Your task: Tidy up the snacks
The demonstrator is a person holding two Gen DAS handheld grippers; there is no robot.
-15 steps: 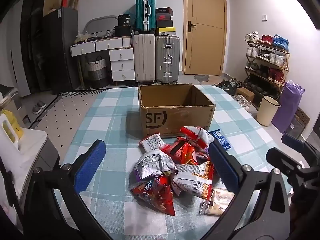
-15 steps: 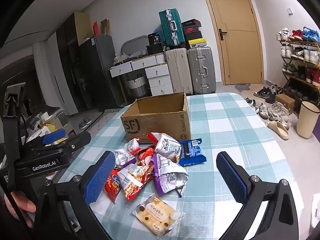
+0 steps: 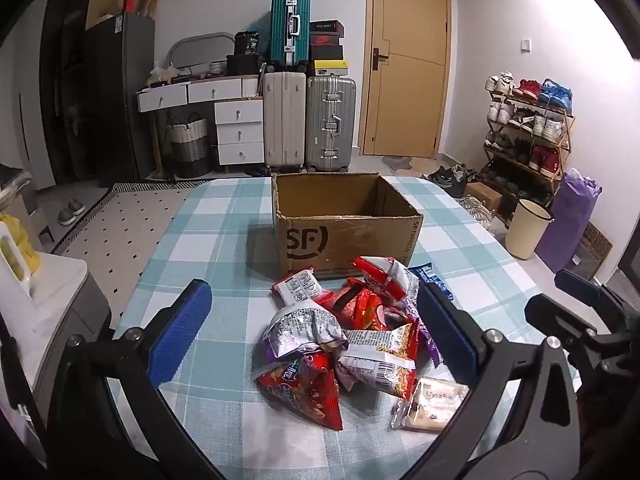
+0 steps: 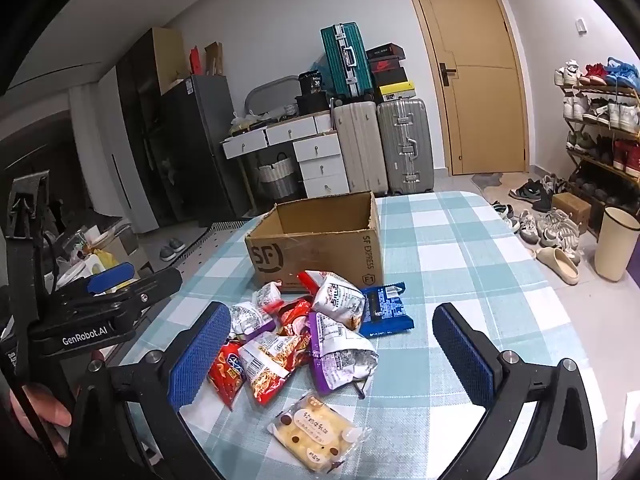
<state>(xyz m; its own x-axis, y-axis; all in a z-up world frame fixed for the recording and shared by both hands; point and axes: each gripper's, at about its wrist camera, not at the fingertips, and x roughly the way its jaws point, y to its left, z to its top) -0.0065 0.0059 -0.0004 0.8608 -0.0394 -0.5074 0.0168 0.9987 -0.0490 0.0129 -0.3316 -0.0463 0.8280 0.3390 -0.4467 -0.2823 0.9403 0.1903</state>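
A pile of snack bags (image 3: 344,332) lies on the checked tablecloth in front of an open, empty SF cardboard box (image 3: 346,236). The pile also shows in the right wrist view (image 4: 304,336), with a blue packet (image 4: 384,312) at its right and a clear-wrapped cake pack (image 4: 316,436) nearest me. The box shows there too (image 4: 320,244). My left gripper (image 3: 314,334) is open and empty, hovering above the pile. My right gripper (image 4: 332,360) is open and empty above the pile's near side. The left gripper's body shows at the left of the right wrist view (image 4: 104,308).
The table (image 4: 480,264) has a blue and white checked cloth. Behind it stand suitcases (image 3: 308,120), white drawers (image 3: 236,128) and a door (image 3: 404,60). A shoe rack (image 3: 524,128), a cream bin (image 3: 526,234) and a purple bag (image 3: 568,220) are at the right.
Both grippers have moved slightly; the view of the pile is nearly the same. Nothing was picked up or let go.
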